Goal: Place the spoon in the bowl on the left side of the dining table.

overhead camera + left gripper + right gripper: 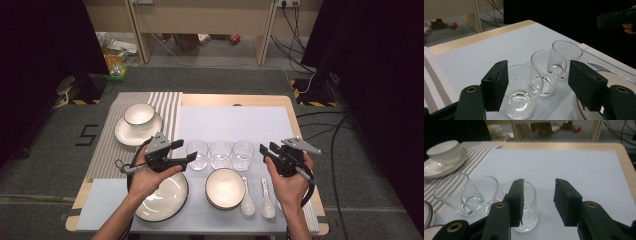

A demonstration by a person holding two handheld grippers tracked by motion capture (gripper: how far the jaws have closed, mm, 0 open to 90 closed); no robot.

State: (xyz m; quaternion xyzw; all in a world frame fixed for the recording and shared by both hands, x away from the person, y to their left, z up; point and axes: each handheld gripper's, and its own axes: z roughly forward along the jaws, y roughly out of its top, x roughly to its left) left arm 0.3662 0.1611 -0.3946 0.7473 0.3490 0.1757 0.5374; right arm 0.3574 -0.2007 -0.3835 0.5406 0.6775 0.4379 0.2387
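Three clear empty glasses stand in a row on the white mat: left glass [197, 154], middle glass [221, 154], right glass [243, 154]. My left gripper [186, 150] hovers open just left of the left glass. In the left gripper view its gripper [537, 82] is wide open, and the nearest glass [520, 92] sits ahead between the jaws, untouched. My right gripper [268, 149] hangs open just right of the right glass. In the right gripper view that gripper [538, 195] is open, with the closest glass [527, 205] partly behind its left jaw.
A white bowl [225, 187] and two white spoons [247, 200] lie in front of the glasses. A large plate [162, 197] is under my left hand. A bowl on a saucer [139, 116] sits on the striped placemat [107, 145] at the back left.
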